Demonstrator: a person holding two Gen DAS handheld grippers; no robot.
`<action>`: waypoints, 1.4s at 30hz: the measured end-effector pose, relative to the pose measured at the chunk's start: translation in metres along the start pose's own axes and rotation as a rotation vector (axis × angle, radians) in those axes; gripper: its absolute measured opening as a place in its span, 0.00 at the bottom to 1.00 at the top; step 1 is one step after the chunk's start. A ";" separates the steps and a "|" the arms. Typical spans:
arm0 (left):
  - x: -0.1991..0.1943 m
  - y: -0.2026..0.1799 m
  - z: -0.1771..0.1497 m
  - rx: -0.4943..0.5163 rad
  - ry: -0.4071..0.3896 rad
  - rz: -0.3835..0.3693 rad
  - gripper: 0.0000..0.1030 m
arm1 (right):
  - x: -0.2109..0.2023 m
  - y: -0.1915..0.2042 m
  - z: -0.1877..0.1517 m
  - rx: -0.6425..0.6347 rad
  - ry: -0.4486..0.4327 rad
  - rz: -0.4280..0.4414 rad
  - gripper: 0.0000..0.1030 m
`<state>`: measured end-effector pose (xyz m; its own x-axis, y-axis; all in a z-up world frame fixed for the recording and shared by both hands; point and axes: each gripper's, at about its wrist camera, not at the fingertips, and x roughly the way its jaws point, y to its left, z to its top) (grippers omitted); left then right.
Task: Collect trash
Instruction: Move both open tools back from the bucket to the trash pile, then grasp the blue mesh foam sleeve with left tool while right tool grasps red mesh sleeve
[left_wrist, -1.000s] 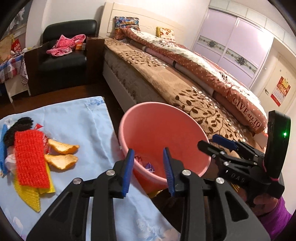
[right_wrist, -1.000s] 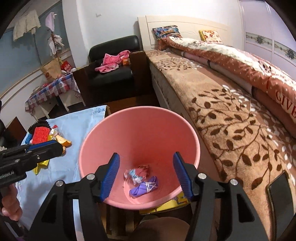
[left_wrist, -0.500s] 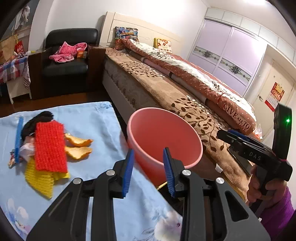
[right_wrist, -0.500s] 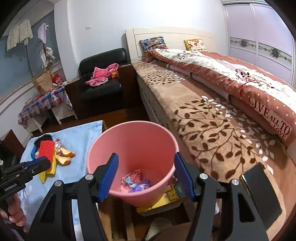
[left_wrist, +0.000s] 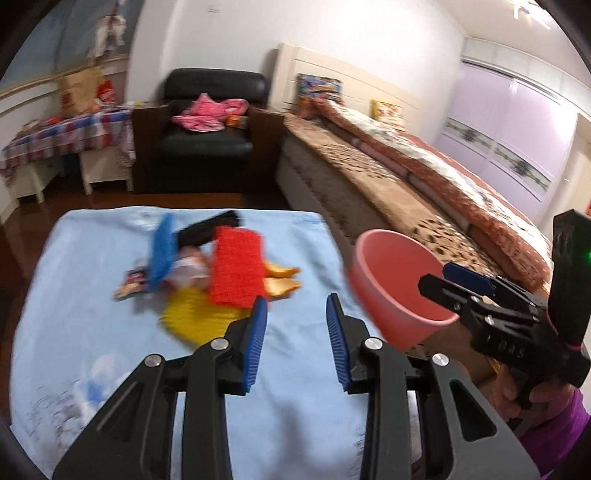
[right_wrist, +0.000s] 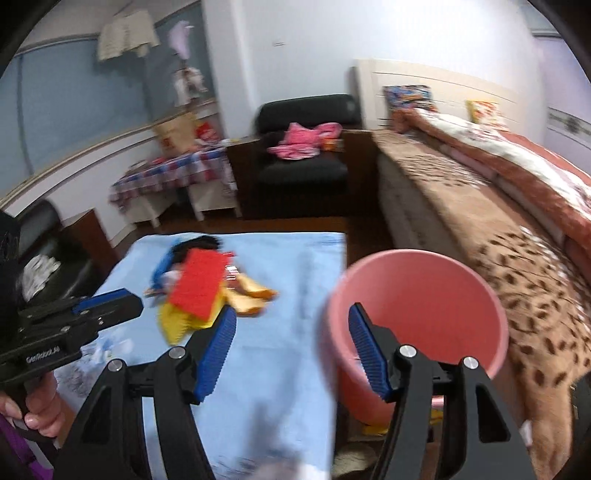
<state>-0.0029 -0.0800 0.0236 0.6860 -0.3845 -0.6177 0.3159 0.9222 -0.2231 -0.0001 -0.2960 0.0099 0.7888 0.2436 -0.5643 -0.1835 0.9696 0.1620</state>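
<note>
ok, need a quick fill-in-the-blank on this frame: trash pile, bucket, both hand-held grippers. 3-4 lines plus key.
1. The red mesh pad lies on a light ____ cloth.
2. The bucket is ____ in colour.
3. Both the left hand-held gripper and the right hand-held gripper hold ____.
4. The orange peels lie ____ the bucket.

Missing words: blue; pink; nothing; outside

A light-blue cloth (left_wrist: 92, 258) covers the tabletop; heaped near its far middle lie a red scrubbing pad (left_wrist: 238, 269), a yellow pad (left_wrist: 192, 319), orange peels (left_wrist: 282, 278), a blue strip (left_wrist: 160, 251) and wrappers (left_wrist: 129, 286)
</note>
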 end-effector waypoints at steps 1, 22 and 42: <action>-0.005 0.007 -0.002 -0.009 -0.003 0.018 0.32 | 0.002 0.007 0.000 -0.008 0.001 0.011 0.62; 0.007 0.086 0.016 -0.142 0.050 0.160 0.32 | 0.060 0.044 -0.004 -0.009 0.088 0.072 0.62; 0.092 0.123 0.035 -0.252 0.137 0.228 0.06 | 0.120 0.040 0.014 0.005 0.157 0.137 0.57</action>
<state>0.1221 -0.0030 -0.0339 0.6204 -0.1743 -0.7647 -0.0180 0.9716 -0.2360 0.0950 -0.2287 -0.0398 0.6554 0.3743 -0.6560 -0.2793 0.9271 0.2500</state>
